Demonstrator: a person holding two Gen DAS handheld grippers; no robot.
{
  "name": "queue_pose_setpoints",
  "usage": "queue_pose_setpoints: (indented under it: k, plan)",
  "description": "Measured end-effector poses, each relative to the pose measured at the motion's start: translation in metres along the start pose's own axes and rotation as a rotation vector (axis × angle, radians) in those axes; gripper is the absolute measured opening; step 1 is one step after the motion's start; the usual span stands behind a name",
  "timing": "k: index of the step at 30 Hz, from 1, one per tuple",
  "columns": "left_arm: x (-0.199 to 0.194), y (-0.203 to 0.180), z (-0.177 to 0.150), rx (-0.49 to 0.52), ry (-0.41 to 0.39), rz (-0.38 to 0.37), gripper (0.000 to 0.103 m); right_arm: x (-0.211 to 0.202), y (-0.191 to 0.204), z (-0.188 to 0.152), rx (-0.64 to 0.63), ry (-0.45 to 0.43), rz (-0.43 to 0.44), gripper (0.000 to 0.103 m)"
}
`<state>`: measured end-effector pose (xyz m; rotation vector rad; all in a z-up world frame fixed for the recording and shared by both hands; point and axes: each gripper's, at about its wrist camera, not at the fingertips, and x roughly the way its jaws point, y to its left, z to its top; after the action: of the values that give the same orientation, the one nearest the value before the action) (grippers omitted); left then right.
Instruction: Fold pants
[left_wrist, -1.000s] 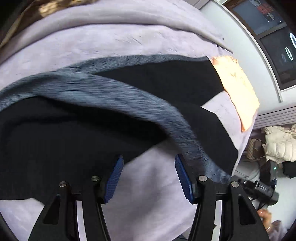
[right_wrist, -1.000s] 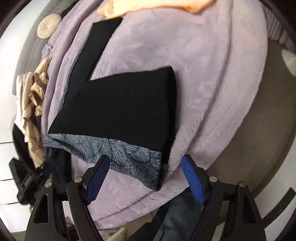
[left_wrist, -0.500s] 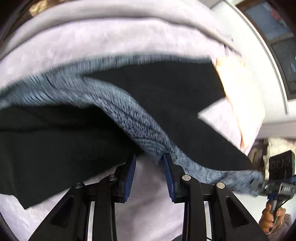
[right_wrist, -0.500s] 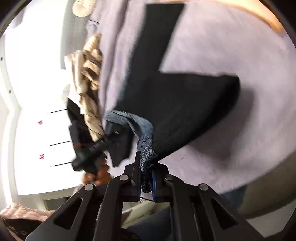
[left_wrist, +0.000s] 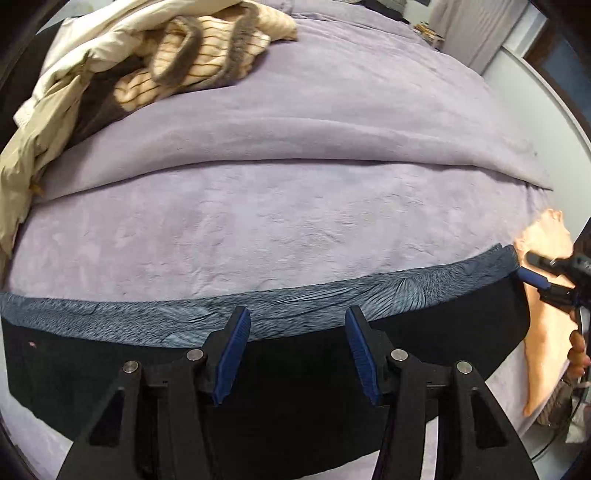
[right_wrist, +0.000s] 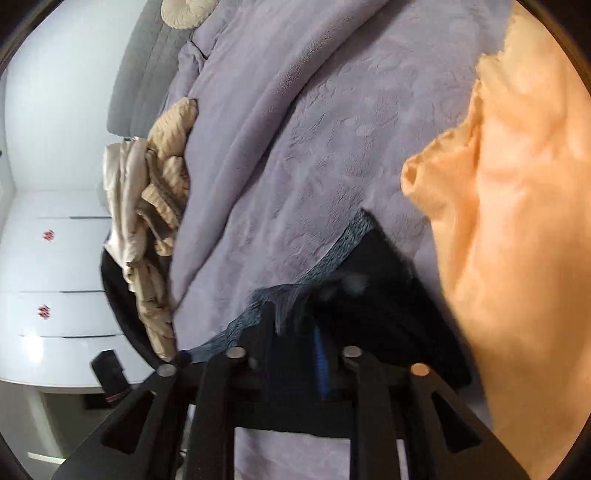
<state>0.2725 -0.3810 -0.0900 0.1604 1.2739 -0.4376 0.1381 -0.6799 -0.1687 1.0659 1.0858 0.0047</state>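
The black pants (left_wrist: 295, 387) lie folded across the purple bed, their grey-blue patterned waistband (left_wrist: 332, 299) running flat along the far edge. My left gripper (left_wrist: 297, 314) hovers over the black cloth just short of the waistband. Its jaws are opening and nothing is pinched between the blue pads (left_wrist: 232, 343). My right gripper (left_wrist: 535, 286) sits at the waistband's right corner. In the blurred right wrist view, this gripper (right_wrist: 293, 328) is low over the pants (right_wrist: 388, 295) with its jaws opening. Loose cloth lies between them and hides the left finger.
An orange garment (right_wrist: 517, 221) lies right beside the pants' right end. A pile of beige striped knitwear and a cream jacket (left_wrist: 166, 66) lies at the far left of the bed (left_wrist: 295, 206). White drawers (right_wrist: 55, 258) stand beyond the bed. A hand (left_wrist: 578, 350) shows at the right edge.
Half a second ago both grippers were shut on the waistband and carrying it across the bed. The waistband now lies flat and straight, and both sets of jaws have parted.
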Motion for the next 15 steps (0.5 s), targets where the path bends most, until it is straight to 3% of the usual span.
queue_pose_setpoints:
  k: [1,2,3,5,7,8,9,11,15]
  plan:
    - [0.000,0.005,-0.002,-0.004,0.004,0.017,0.055,-0.001,0.008,0.006,-0.042,-0.014,-0.017,0.073]
    - [0.002,0.008,-0.008,-0.002,0.013,0.038,0.055,-0.007,0.016,0.006,-0.085,-0.029,-0.031,0.076]
    - [0.008,0.008,-0.014,0.000,0.021,0.048,0.055,-0.014,0.026,0.005,-0.144,-0.051,-0.063,0.076]
    - [0.015,0.010,-0.025,0.000,0.043,0.065,0.055,-0.025,0.040,0.002,-0.275,-0.098,-0.218,0.076]
    - [0.027,0.011,-0.038,-0.019,0.076,0.065,0.055,-0.022,0.032,0.001,-0.330,-0.059,-0.345,0.069]
    - [0.032,0.010,-0.042,-0.030,0.087,0.064,0.055,-0.017,0.024,0.001,-0.336,-0.019,-0.375,0.057]
    - [0.039,0.010,-0.047,-0.051,0.105,0.065,0.055,-0.007,0.016,0.000,-0.329,0.028,-0.390,0.034]
    - [0.048,0.011,-0.053,-0.080,0.124,0.070,0.055,0.013,0.002,-0.003,-0.302,0.101,-0.418,0.013]
    - [0.058,0.012,-0.051,-0.099,0.112,0.098,0.055,0.008,0.019,0.003,-0.310,0.024,-0.328,0.011]
